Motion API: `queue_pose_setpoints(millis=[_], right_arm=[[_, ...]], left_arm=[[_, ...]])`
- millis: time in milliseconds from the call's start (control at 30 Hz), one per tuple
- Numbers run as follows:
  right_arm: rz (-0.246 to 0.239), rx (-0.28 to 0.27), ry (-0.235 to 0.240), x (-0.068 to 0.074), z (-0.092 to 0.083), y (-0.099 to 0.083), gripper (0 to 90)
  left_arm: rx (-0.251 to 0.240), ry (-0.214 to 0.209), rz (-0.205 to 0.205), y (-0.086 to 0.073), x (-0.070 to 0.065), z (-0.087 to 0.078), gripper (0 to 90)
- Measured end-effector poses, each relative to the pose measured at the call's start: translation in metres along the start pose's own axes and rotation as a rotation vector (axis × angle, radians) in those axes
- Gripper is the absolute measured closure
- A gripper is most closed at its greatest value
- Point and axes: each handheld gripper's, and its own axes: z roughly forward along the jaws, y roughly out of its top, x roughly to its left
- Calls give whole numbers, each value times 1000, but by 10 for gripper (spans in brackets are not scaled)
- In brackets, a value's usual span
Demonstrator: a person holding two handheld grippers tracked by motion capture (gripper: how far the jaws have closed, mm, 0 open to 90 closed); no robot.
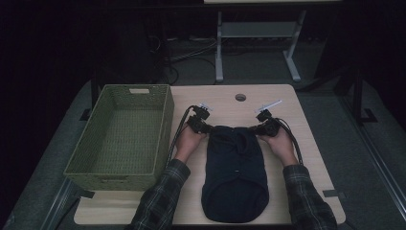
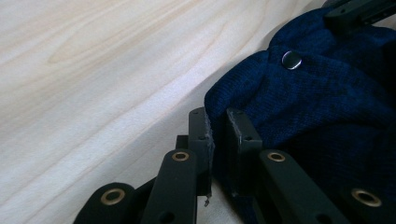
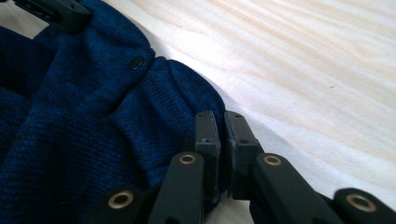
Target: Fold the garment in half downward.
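Observation:
A dark blue knitted garment (image 1: 234,177) lies flat on the light wooden table (image 1: 311,163), its far edge between my two hands. My left gripper (image 1: 207,128) holds the far left corner. In the left gripper view its jaws (image 2: 217,120) are pressed together on a fold of the blue knit (image 2: 327,107), close to a silver snap button (image 2: 291,59). My right gripper (image 1: 259,129) holds the far right corner. In the right gripper view its jaws (image 3: 220,120) are pinched on the edge of the knit (image 3: 84,140), near a dark snap (image 3: 136,62).
A green woven basket (image 1: 165,129) stands at the table's left, with nothing in it. A round cable hole (image 1: 240,97) sits near the table's far edge. Beyond the table, a desk frame (image 1: 219,48) and cables lie on the dark floor.

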Motion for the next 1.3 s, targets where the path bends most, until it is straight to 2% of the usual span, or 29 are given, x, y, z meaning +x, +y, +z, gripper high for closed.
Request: queue_pose_setpoints(millis=[33, 100, 300, 367, 400, 767, 933, 1133, 1167, 1300], right_arm=[[2, -8, -6, 0, -2, 1, 854], [-1, -20, -16, 0, -6, 3, 855], [-13, -40, -30, 3, -21, 13, 855], [-25, -64, -45, 5, -28, 19, 855], [-25, -64, -45, 5, -28, 19, 855], [-72, -143, -86, 15, -62, 43, 855], [-88, -165, -100, 19, -68, 43, 855], [-124, -208, -119, 32, -80, 33, 854], [-124, -208, -119, 32, -80, 33, 854], [-129, -232, -115, 38, -87, 26, 853]], left_arm=[[-19, 8, -3, 1, -1, -3, 821], [-26, 12, -3, 2, -2, -5, 823], [-60, 42, 29, 11, -7, -19, 824], [-94, 54, 37, 15, -9, -29, 824], [-94, 54, 37, 15, -9, -29, 824], [-176, 132, 109, 37, -22, -63, 823], [-201, 147, 141, 39, -29, -70, 823], [-235, 155, 184, 32, -41, -79, 821], [-237, 154, 196, 31, -42, -81, 821], [-264, 130, 201, 26, -49, -89, 820]])
